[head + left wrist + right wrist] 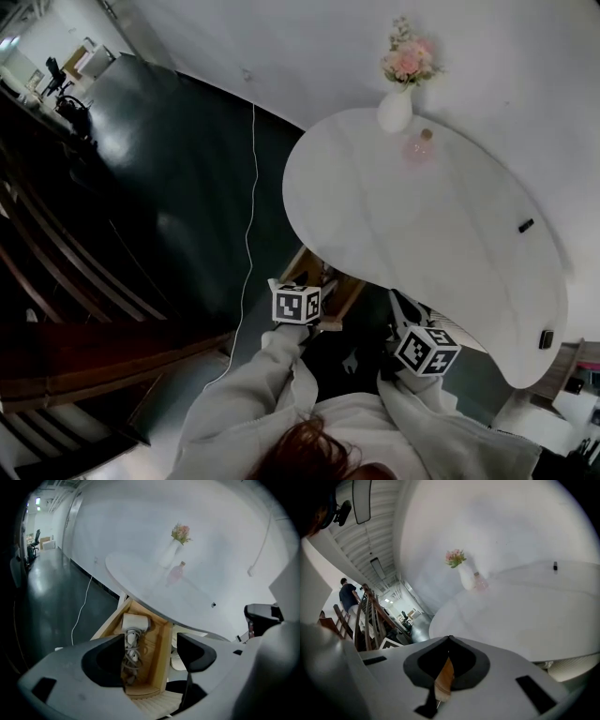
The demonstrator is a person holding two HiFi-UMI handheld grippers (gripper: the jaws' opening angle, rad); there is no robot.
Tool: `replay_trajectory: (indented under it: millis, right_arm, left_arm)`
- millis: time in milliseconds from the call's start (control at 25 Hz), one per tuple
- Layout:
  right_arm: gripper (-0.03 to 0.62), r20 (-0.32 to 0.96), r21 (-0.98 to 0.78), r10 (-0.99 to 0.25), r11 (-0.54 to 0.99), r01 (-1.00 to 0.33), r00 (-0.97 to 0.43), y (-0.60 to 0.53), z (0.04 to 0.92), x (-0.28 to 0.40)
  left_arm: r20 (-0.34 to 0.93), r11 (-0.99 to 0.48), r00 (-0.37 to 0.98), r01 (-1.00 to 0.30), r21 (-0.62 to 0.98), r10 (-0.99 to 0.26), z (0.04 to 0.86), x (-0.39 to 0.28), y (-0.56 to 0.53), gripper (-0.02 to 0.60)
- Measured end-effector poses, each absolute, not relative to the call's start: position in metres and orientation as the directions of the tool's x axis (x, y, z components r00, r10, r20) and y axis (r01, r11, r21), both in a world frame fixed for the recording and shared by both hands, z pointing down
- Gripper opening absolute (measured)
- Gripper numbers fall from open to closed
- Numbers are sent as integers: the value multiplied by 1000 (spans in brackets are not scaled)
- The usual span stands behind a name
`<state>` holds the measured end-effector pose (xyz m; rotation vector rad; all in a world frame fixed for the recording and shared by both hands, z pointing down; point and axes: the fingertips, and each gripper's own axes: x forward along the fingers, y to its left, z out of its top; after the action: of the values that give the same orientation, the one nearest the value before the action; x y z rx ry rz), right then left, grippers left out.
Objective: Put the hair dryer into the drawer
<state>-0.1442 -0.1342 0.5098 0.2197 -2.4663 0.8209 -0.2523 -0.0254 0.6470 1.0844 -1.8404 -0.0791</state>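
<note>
hair dryer (pixel 135 622) already inside open drawer (pixel 164 641), lower centre of frame; left hand-held gripper (pixel 151 652) wide, empty; right hand-held gripper (pixel 449 638) closed, jaws touching; remaining: perhaps closing drawer

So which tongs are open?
The left tongs: their jaws stand wide apart, with the drawer and hair dryer showing between them. The right tongs have jaws that meet at the tips.

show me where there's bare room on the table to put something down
The table is bare between the vase and pink bottle at the back and its near edge. The drawer is crowded: dryer and cord lie in it.
</note>
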Motion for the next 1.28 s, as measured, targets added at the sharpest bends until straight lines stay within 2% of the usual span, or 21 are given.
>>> replay_trajectory:
  millis: [360,640,1080,1280]
  right_arm:
    - [49,476,-521,66,825,-221,-877,-122,496,-176]
    - [49,406,-515,112,848,-126,-907,-104,470,-200]
    - [49,318,-460,85,885,-75,-944,-119,430,-216]
    - [49,273,-449,94,892,-40,-957,-121,411,-220]
  left_arm:
    - [616,607,-253,-637,474,-746,591,-262,9,324]
    - [496,575,-332,-651,495,-802,537,-268,22,324]
    - [261,427,-343,-797,428,-902,442,-281,3,322]
    - [160,352,-314,-853,385,-936,394,-278,-9,255]
